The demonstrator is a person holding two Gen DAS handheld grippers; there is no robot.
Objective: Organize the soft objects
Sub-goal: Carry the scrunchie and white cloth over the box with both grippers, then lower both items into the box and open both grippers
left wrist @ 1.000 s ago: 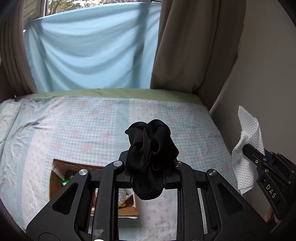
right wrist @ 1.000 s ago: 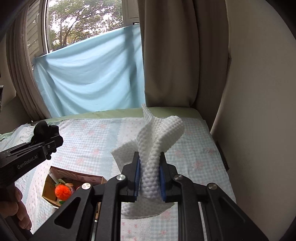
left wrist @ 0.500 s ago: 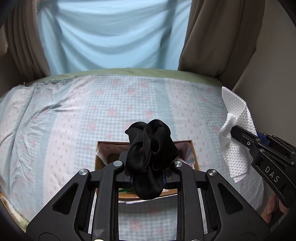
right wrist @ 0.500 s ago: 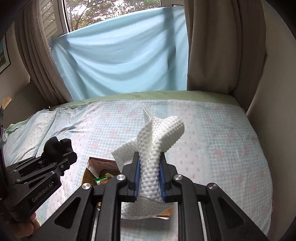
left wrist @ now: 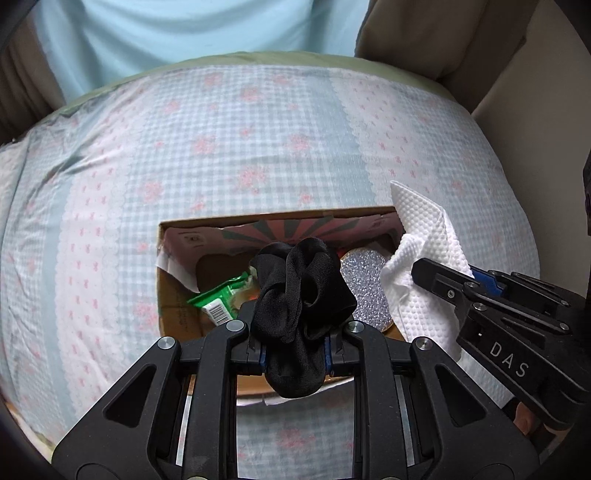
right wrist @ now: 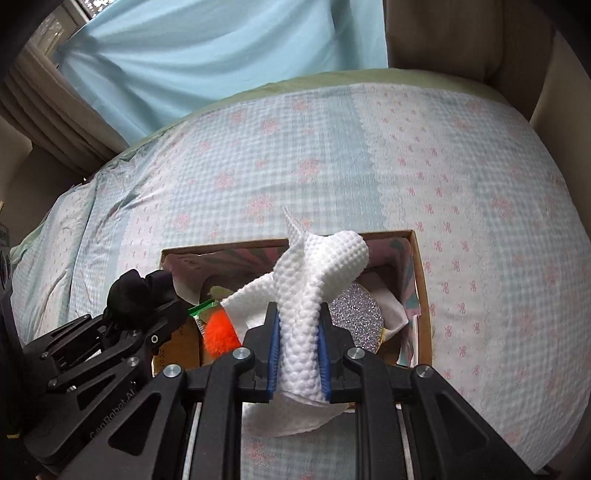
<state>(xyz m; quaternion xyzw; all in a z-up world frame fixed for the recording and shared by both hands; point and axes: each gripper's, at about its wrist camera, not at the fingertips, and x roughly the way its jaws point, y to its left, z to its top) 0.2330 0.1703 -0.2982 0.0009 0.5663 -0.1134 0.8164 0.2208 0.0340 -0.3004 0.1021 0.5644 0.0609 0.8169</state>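
Note:
My left gripper (left wrist: 295, 343) is shut on a bunched black sock (left wrist: 299, 291) and holds it over an open cardboard box (left wrist: 173, 317) on the bed. My right gripper (right wrist: 297, 350) is shut on a white textured cloth (right wrist: 314, 280) and holds it over the same box (right wrist: 421, 295). In the left wrist view the right gripper (left wrist: 443, 275) comes in from the right with the white cloth (left wrist: 424, 258). In the right wrist view the left gripper (right wrist: 162, 306) shows at the left with the sock (right wrist: 129, 291).
The box holds a silver glitter disc (left wrist: 364, 288), a green packet (left wrist: 218, 295) and an orange fluffy ball (right wrist: 219, 330). It lies on a bed with a blue checked sheet (left wrist: 240, 147). A light blue cloth (right wrist: 203, 55) and brown curtains (right wrist: 443, 33) hang behind; a wall stands at right.
Both grippers have tilted down and moved over the box, which now fills the middle of both views. Both still hold the sock and the cloth.

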